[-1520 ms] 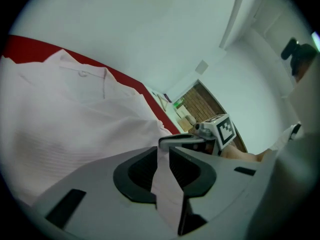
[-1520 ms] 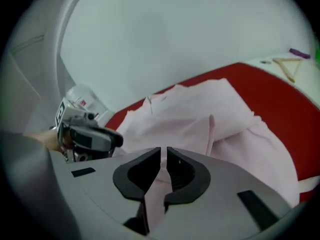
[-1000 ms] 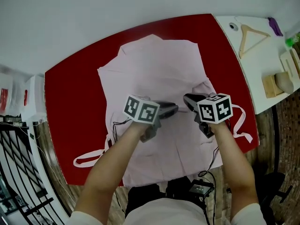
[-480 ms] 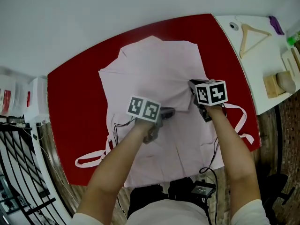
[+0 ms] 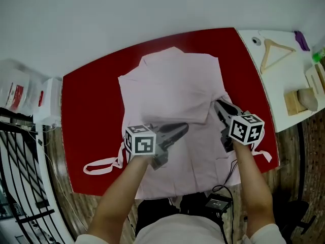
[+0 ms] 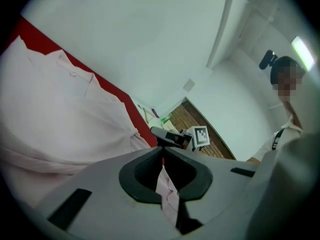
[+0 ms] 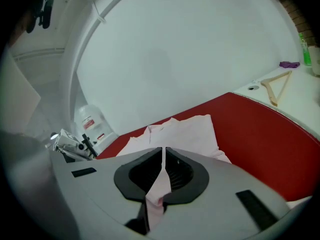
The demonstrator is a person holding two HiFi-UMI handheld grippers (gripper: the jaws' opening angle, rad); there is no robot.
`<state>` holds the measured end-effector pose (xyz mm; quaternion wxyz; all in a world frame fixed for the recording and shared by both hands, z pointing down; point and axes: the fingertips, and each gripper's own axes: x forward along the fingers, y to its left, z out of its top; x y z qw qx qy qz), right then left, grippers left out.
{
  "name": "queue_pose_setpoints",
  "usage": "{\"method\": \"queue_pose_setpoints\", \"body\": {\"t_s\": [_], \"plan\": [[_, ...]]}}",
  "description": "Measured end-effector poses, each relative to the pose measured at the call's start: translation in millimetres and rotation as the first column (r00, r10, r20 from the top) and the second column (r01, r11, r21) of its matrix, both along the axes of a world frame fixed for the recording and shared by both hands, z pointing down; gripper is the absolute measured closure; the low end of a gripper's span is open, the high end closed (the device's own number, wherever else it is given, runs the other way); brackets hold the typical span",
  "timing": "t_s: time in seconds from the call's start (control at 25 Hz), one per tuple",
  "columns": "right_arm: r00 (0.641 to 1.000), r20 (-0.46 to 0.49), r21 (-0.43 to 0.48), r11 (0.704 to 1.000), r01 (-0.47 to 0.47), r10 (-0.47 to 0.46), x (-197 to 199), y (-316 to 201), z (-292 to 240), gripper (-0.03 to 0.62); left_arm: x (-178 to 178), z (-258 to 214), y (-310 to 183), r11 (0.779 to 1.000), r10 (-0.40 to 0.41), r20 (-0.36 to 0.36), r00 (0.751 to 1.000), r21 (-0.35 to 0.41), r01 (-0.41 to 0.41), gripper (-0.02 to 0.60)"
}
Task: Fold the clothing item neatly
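Head view — left gripper (image 5: 182, 129) and right gripper (image 5: 219, 105) pinch garment (image 5: 172, 80).

Head view: high above table (image 5: 86, 111), looking steeply down, whole garment (image 5: 172, 90) framed. Left gripper view: low, close over garment, facing along own jaws toward table's right end; right gripper (image 6: 157, 132) in sight. Right gripper view: low, facing table's far edge, wall behind. All three share garment, table; head and right gripper views also share hanger (image 5: 274, 47).

Qty: 1 pink garment (image 5: 172, 88), L gripper (image 5: 184, 128) + R gripper (image 5: 219, 104) = 2, 1 red table (image 5: 91, 111), 1 hanger (image 5: 274, 52).
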<state>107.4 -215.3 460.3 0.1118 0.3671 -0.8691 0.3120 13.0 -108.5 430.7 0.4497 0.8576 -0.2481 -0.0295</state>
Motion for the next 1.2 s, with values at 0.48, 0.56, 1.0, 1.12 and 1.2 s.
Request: {"method": "queue_pose_setpoints", "body": {"t_s": [0.48,0.56,1.0,1.12,1.2], "plan": [[1.0,0.015,0.012,1.0,0.023,-0.023,-22,78,-23,0.568,-76,-40,65,0.966,-0.229,-0.006,0.973,0.124,0.228,0.575],[1.0,-0.014,0.015,1.0,0.012,-0.012,-21,90,-25,0.568,-89,-43,76,0.958,-0.255,0.004,0.967,0.137,0.252,0.575],[0.989,-0.126,0.068,0.995,-0.07,0.078,-20,144,-37,0.566,-129,-53,135,0.947,-0.262,0.003,0.965,0.191,0.256,0.574],[0.984,-0.149,0.074,0.994,-0.083,0.093,-18,158,-38,0.566,-131,-56,146,0.948,-0.246,-0.006,0.969,0.206,0.242,0.574],[0.981,-0.162,0.075,0.992,-0.1,0.111,-15,165,-38,0.566,-131,-59,152,0.949,-0.234,-0.02,0.972,0.21,0.233,0.574]]}}
